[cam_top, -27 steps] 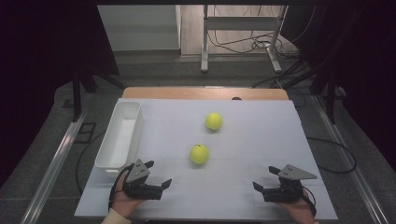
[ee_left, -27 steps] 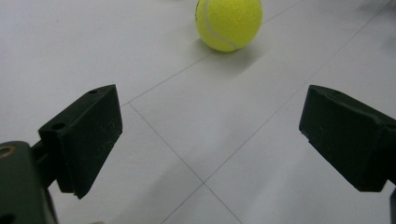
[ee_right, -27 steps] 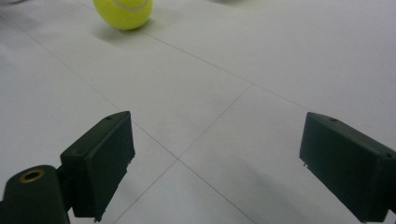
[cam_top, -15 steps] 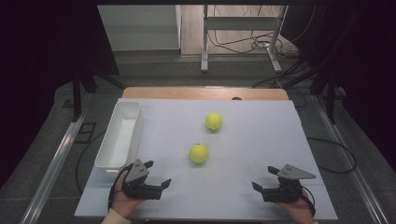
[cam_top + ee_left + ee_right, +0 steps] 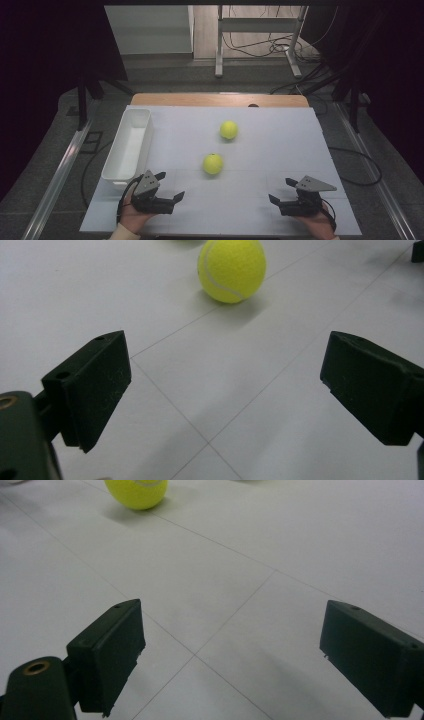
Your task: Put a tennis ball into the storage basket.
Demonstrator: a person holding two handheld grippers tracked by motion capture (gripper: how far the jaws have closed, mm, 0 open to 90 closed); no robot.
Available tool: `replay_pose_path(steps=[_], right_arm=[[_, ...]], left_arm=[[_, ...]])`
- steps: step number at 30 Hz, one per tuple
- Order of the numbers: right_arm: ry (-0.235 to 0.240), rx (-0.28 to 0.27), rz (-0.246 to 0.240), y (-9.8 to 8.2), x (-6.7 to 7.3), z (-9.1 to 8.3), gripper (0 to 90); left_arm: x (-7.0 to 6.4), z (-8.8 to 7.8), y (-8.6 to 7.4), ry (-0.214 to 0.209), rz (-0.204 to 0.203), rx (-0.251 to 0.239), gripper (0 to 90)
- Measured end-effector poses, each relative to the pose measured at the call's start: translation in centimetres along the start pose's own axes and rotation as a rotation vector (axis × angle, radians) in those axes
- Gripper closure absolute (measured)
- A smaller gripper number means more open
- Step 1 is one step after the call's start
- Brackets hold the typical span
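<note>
Presently nothing has shifted over the last second: worktop (image 5: 280, 200), white bin (image 5: 129, 145) at left and both tennis balls lie as before, so no step has begun. Near ball (image 5: 213, 163) sits ahead, between left gripper (image 5: 169, 188) and right gripper (image 5: 281, 191), both spread, empty; far ball (image 5: 228, 130) beyond.

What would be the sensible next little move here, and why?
Probably slide the left claw forward toward the nearer tennis ball. Both claws are open and hold nothing, and the left gripper view shows that ball just ahead between its jaws. The white bin stands beside that claw, so it looks a likely place to drop the ball. The right claw could wait.
</note>
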State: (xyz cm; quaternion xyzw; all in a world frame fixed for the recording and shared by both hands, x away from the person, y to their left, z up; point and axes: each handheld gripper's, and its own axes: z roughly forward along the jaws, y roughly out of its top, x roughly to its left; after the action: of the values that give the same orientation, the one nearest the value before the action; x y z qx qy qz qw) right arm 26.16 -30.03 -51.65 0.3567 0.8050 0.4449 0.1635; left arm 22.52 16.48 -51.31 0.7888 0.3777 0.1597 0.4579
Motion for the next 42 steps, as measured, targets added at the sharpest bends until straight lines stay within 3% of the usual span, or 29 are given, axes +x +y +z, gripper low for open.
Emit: replay_pose_path(steps=[7, 29, 42], right_arm=[[0.0, -0.006, 0.012, -0.1, -0.2, 0.0, 11.3], [0.01, 0.003, -0.013, -0.3, 0.2, -0.4, 11.8], [0.008, 0.004, -0.031, 0.3, 0.1, 0.3, 11.9]], left_arm=[[-0.7, 0.1, 0.7, 0.009, 0.022, 0.006, 6.7], [-1.4, 0.3, 3.4, 0.001, 0.027, 0.034, 6.8], [-1.5, 1.5, 5.9, -0.051, 0.042, 0.042, 6.8]])
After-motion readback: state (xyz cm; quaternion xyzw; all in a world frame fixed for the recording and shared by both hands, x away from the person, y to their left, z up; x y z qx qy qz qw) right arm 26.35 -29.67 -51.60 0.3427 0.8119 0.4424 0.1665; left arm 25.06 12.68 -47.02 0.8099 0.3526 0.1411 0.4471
